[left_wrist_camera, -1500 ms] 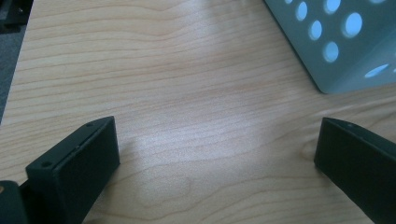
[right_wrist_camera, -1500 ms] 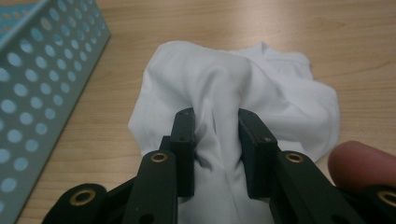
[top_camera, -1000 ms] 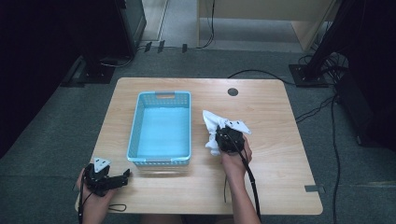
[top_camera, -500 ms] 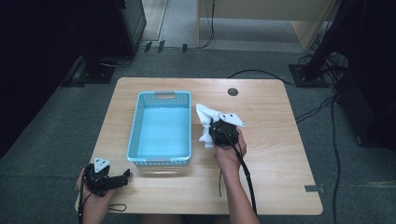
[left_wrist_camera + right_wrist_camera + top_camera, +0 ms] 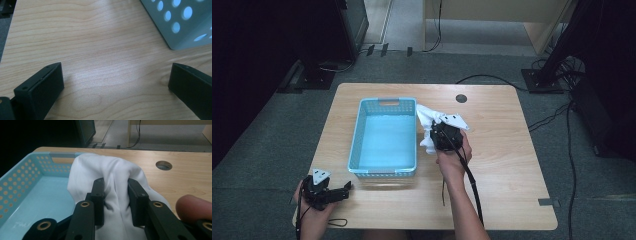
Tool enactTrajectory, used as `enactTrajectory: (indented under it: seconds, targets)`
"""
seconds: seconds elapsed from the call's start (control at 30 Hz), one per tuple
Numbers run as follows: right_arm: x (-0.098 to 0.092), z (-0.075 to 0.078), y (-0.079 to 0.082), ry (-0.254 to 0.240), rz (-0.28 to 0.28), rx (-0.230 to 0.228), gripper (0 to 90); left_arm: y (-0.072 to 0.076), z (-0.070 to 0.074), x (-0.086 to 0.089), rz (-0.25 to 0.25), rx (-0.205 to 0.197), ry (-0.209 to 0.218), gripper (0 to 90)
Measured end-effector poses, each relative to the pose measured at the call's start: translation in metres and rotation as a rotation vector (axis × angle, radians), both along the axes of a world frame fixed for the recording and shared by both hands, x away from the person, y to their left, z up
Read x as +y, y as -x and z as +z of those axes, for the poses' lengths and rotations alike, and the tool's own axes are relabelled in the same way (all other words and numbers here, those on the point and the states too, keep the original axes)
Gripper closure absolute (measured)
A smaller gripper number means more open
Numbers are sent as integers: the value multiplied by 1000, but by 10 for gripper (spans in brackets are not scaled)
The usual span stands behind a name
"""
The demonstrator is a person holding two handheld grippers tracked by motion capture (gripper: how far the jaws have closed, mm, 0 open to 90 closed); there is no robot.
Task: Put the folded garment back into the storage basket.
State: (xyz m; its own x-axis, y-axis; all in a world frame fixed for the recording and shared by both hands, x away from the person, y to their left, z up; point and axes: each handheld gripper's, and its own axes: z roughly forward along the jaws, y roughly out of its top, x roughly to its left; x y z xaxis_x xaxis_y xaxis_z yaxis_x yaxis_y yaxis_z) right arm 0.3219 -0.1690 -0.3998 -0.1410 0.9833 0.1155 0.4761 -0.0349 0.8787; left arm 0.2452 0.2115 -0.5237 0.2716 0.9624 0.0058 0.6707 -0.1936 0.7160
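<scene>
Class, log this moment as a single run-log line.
right claw: shut on white cloth | left claw: open on wooden table | blue perforated plastic basket: empty

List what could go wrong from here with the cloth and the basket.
1. The right gripper pinches just a fold of the white cloth; it may slip free.
2. The cloth's hanging part sits at the blue basket rim and could snag or drape outside.
3. A snag might drag the light basket.

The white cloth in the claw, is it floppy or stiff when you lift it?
Probably floppy: the white cloth bunches into folds between the right claw fingers and droops beside the blue basket. It likely weighs little, and it should not roll away.
</scene>
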Motion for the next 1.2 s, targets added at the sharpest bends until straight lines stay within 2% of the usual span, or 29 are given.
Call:
enactTrajectory:
  seconds: [0.37,0.7,1.2]
  targets:
    - [14,11,-4,-9,23,-18,705,0,0,0,-2,-1,-1,0]
    - [35,18,-7,-12,57,-29,706,0,0,0,-3,0,-1,0]
    - [68,15,-12,-16,97,-27,706,0,0,0,-3,0,2,0]
